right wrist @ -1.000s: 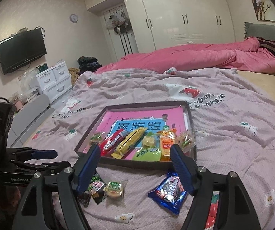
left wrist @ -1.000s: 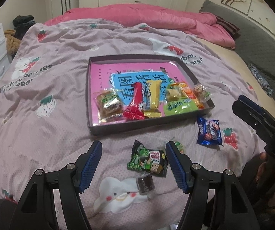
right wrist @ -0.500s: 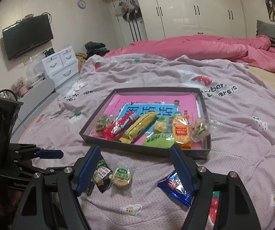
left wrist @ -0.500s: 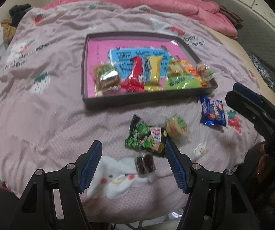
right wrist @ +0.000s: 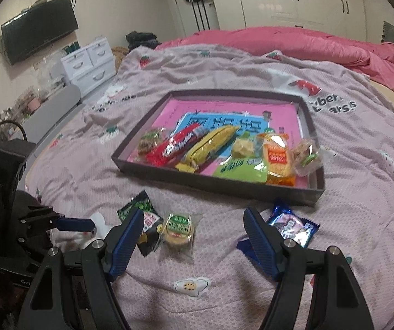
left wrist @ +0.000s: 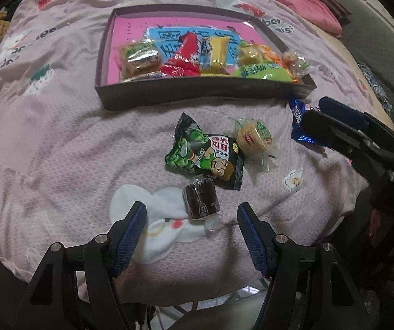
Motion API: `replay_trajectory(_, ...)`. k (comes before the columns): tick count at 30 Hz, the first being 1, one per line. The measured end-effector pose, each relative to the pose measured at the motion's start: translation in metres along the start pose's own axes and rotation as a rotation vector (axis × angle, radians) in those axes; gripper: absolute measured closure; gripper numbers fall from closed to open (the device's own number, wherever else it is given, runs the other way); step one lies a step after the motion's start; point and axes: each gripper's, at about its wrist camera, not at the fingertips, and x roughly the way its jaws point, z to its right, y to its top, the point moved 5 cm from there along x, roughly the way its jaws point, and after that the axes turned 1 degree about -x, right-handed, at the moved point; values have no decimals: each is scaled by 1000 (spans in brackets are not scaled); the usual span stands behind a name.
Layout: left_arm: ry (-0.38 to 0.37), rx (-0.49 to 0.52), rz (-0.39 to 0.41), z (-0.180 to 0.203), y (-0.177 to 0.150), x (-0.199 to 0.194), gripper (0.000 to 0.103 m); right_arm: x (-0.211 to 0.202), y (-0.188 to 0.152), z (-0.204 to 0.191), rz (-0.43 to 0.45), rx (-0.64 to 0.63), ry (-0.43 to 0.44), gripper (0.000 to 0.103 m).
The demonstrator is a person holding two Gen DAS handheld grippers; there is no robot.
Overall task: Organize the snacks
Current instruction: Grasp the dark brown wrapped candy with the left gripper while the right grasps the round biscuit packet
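Note:
A dark shallow box (left wrist: pixel 197 93) (right wrist: pixel 213 185) with a pink printed floor lies on the bed and holds several wrapped snacks. In front of it lie loose snacks: a green-and-black packet (left wrist: pixel 205 156) (right wrist: pixel 139 209), a round yellow cake in clear wrap (left wrist: pixel 253 139) (right wrist: pixel 177 228), a dark brown sweet (left wrist: pixel 201 199) and a blue packet (left wrist: pixel 298 121) (right wrist: pixel 290 227). My left gripper (left wrist: pixel 191 216) is open, low over the brown sweet, which lies between its fingertips. My right gripper (right wrist: pixel 192 224) is open above the sheet between the round cake and the blue packet.
The pink-lilac sheet (left wrist: pixel 45 151) with strawberry prints covers the bed. A pink duvet (right wrist: pixel 306 41) is bunched at the far side. White drawers (right wrist: pixel 89 63) and a wall television (right wrist: pixel 40 27) stand left of the bed. The bed's front edge drops off just below the left gripper.
Both grippers have come down and tilted toward the bed, closer to the loose snacks. The brown sweet now lies between the left fingertips. Both jaws keep the same width.

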Motion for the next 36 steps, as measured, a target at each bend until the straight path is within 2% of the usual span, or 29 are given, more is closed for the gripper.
replay_trajectory(7, -17, -13, -28, 1, -1, 12, 34, 24, -13, -5, -92, -26, -6, 29)
replay_trajectory(21, -39, -20, -28, -2, 2, 15, 53, 52, -15, -19, -121, -88, 16, 30)
replay_trajectory(24, -42, -18, -32, -1, 2, 17, 57, 60, -17, -24, -140, -116, 28, 39)
replay_trajectory(26, -42, -16, -34, -1, 2, 18, 59, 65, -19, -28, -152, -140, 37, 52)
replay_trajectory(28, -45, -14, -40, 0, 2, 19, 64, 65, -18, -30, -142, -158, 40, 57)
replay_trajectory(30, -47, -12, -41, 1, 2, 20, 67, 64, -18, -30, -136, -164, 40, 67)
replay_trajectory(33, -46, -6, -41, 3, 2, 22, 73, 64, -18, -26, -136, -147, 40, 67)
replay_trajectory(36, -48, -6, -41, 4, 4, 23, 74, 60, -17, -22, -129, -127, 41, 67)
